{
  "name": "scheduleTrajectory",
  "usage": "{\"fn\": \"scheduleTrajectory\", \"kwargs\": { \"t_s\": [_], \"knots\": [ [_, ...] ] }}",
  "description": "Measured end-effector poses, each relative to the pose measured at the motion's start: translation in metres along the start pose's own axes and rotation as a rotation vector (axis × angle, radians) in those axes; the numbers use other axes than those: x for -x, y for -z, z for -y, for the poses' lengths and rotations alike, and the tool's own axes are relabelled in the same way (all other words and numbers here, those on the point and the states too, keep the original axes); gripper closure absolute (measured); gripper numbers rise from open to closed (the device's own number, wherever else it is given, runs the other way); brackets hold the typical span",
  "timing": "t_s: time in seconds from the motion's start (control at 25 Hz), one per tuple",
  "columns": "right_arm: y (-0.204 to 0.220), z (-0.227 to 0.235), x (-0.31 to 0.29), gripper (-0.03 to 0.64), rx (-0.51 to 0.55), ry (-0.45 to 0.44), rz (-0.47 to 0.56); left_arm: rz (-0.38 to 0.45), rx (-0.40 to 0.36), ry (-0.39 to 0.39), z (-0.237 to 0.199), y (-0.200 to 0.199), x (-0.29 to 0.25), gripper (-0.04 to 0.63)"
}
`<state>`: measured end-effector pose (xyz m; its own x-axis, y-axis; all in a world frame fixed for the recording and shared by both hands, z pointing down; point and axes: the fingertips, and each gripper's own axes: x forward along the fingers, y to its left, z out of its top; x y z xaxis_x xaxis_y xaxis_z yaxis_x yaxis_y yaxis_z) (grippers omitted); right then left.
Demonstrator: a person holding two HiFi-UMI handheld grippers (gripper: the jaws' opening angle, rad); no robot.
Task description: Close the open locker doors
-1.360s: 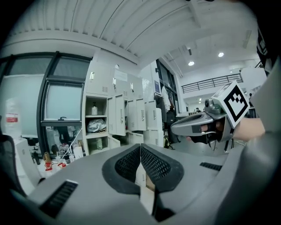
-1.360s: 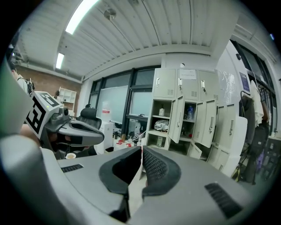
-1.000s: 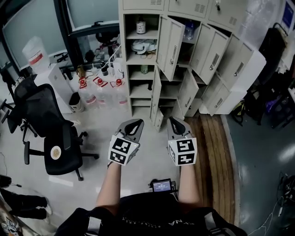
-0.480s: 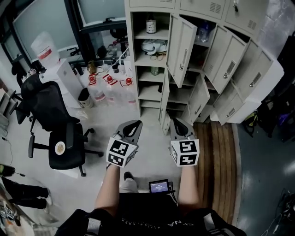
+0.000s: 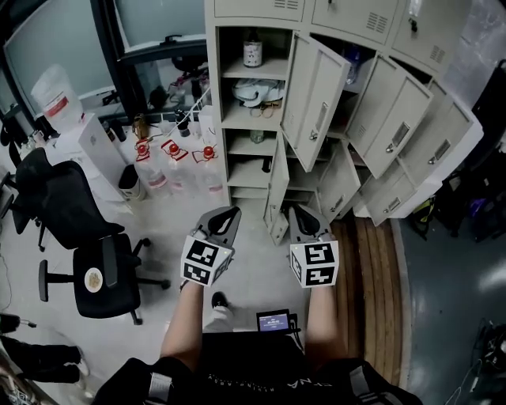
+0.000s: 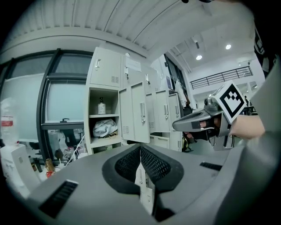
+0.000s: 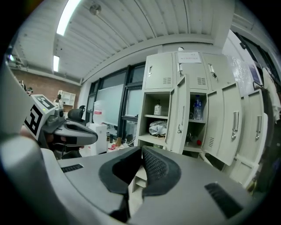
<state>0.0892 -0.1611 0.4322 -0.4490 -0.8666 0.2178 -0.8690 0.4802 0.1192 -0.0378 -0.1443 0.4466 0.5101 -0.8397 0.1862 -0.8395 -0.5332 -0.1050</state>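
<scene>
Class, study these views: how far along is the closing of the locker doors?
Done: nothing shows as finished; only the top-row doors are shut. In hand: the left gripper and right gripper are held out short of the lockers, jaws together, empty, touching no door. Left: every open door, including the upper door, the two doors right of it and the lower doors.

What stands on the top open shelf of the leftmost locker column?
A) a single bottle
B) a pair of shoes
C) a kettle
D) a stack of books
A: a lone bottle with a pale label stands on that shelf of the lockers, above the shelf holding a white bundle.
</scene>
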Motion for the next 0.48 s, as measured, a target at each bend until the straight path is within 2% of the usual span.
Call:
{"fn": "scheduleTrajectory", "kwargs": {
  "t_s": [0.2,0.48],
  "knots": [
    [-0.032,0.005,-0.062,0.581,-0.008,0.036,0.018,0.031,-0.027,0.04,-0.056,-0.018,-0.037,0.575],
    [-0.049,-0.005,-0.123,0.581,-0.023,0.096,0.005,0.046,-0.036,0.086,-0.127,-0.025,-0.065,0.575]
  ]
}}
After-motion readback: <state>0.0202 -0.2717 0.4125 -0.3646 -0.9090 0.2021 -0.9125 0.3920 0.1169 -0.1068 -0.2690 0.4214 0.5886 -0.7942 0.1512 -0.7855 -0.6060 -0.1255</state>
